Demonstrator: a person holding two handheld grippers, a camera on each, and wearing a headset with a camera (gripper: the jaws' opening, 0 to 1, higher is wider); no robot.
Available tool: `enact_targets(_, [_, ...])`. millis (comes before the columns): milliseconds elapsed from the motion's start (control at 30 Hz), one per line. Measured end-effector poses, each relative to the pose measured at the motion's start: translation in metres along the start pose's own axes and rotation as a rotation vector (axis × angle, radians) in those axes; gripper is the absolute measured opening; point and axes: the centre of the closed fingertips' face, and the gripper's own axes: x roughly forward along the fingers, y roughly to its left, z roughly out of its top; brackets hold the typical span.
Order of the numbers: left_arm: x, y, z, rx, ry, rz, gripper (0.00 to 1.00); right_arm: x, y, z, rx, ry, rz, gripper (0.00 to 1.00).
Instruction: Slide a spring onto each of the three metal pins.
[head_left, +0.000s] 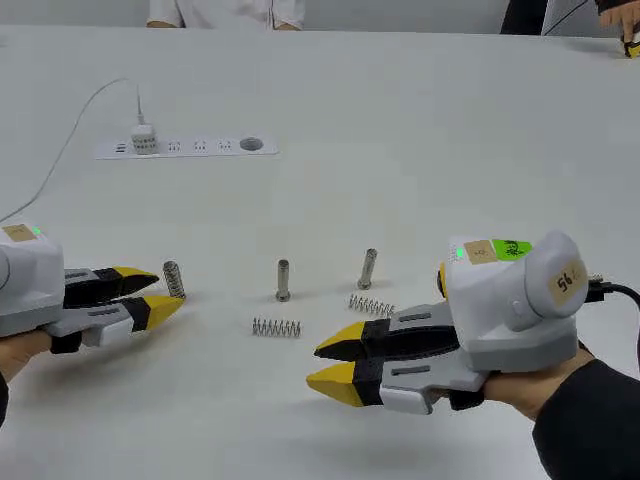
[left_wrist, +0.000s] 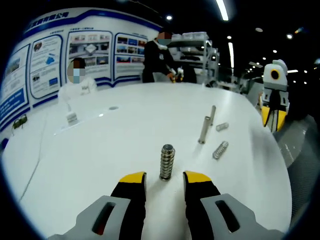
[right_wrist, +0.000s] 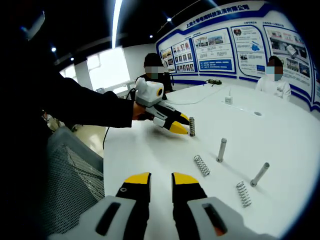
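Three metal pins stand upright on the white table (head_left: 400, 130). The left pin (head_left: 174, 279) wears a spring (left_wrist: 167, 161); my left gripper (head_left: 162, 290) sits just behind it, open, jaws either side and apart from it. The middle pin (head_left: 283, 279) and right pin (head_left: 368, 268) are bare. One loose spring (head_left: 277, 327) lies in front of the middle pin, another loose spring (head_left: 372, 305) below the right pin. My right gripper (head_left: 336, 364) hovers near the table's front, open and holding nothing, its tips pointing left toward the loose springs (right_wrist: 201, 165).
A white power strip (head_left: 186, 147) with a plugged-in charger and cable (head_left: 70, 140) lies at the back left. Several people sit or stand around the far side of the table (left_wrist: 150, 120). A mesh chair (right_wrist: 70, 170) is at the table's edge.
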Motion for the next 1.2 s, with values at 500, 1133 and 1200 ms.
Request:
enact_targets(500, [-0.023,-0.02,0.004,0.001,-0.031,0.002,0.32,0.0,0.001,0.001,-0.01,-0.001,0.003,0.17])
enact_targets(1133, [-0.051,-0.06,0.011,0.011,-0.086,-0.027,0.32,0.001,-0.001,0.0,-0.032,0.011,-0.01,0.19])
enact_targets(1200, [-0.052,-0.065,0.011,0.014,-0.088,-0.033,0.32,0.001,-0.003,-0.001,-0.033,0.013,-0.016,0.19])
